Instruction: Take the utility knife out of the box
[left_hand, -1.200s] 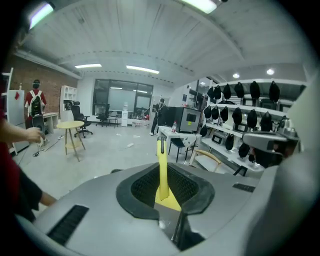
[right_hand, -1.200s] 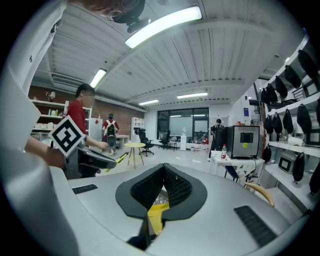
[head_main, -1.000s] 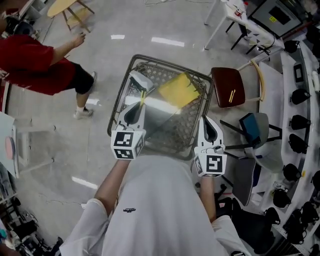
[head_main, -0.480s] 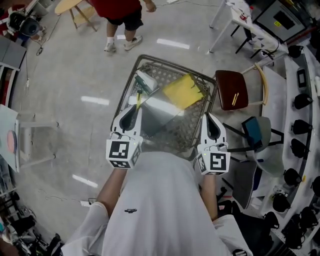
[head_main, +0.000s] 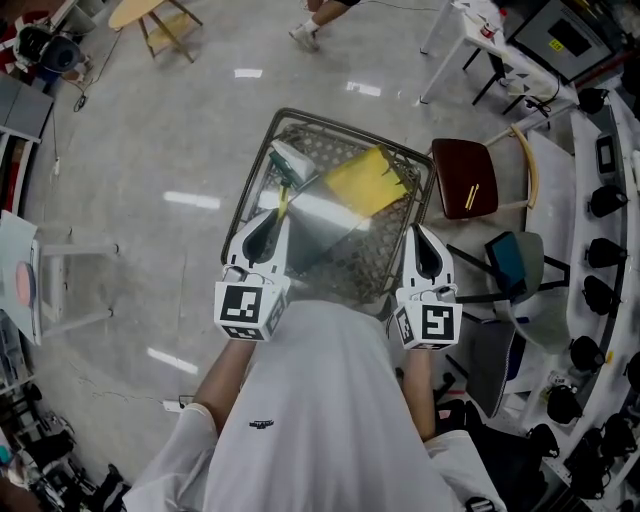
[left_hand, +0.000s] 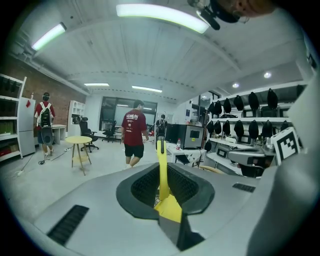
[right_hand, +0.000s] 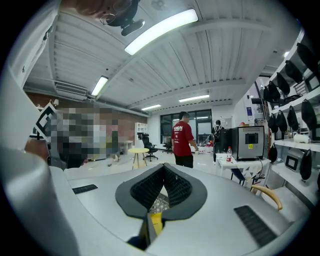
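One does the job: the left gripper (head_main: 281, 213) squeezes the utility knife (left_hand: 161, 172) to lift it from the box (head_main: 262, 150) (a wire one); the right gripper (head_main: 419, 232) waits, jaws together, empty.

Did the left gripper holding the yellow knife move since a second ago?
Yes, a little: the left gripper drew back toward the person, away from the far rim of the wire basket.

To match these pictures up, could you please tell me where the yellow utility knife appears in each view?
Head view: the utility knife is left of centre, sticking out of the left gripper over the wire basket.
Left gripper view: the knife stands upright at the centre, clamped between the jaws.
Right gripper view: not identifiable in it.
Shared landmark: the round yellow table.
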